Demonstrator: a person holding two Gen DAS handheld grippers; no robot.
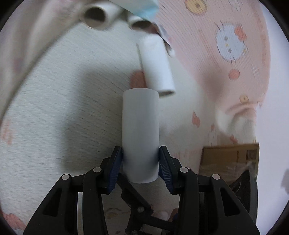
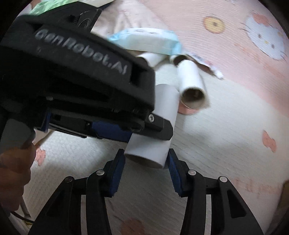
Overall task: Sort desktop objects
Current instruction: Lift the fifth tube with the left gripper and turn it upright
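The left claw [image 1: 140, 162] is clamped on a white paper tube [image 1: 140, 133], its blue pads pressed against the tube's near end on both sides, so the tube sticks straight out toward 12 o'clock. In the right wrist view the same tube [image 2: 153, 130] hangs under the left claw [image 2: 144, 130], with its open end just between the fingers of the right claw [image 2: 146, 164]. The right claw is spread wide; whether either pad touches the tube cannot be told.

Just past the held tube, at about 1 o'clock, a second tube [image 1: 157, 66] lies on the patterned bedsheet [image 1: 207, 45], apparently just clear of the held one's far tip. Farther off toward 11 and 12 o'clock lie two more tubes [image 1: 95, 16], partly under a blue-edged packet [image 1: 142, 7]. A cardboard box [image 1: 229, 159] sits at 4 o'clock.

The step in hand looks like gathering the tubes: one is lifted and either being passed across or steadied. Next, if it is a handover, the right claw must close squarely on the open end before the left lets go; a crooked pinch could crush the thin wall.
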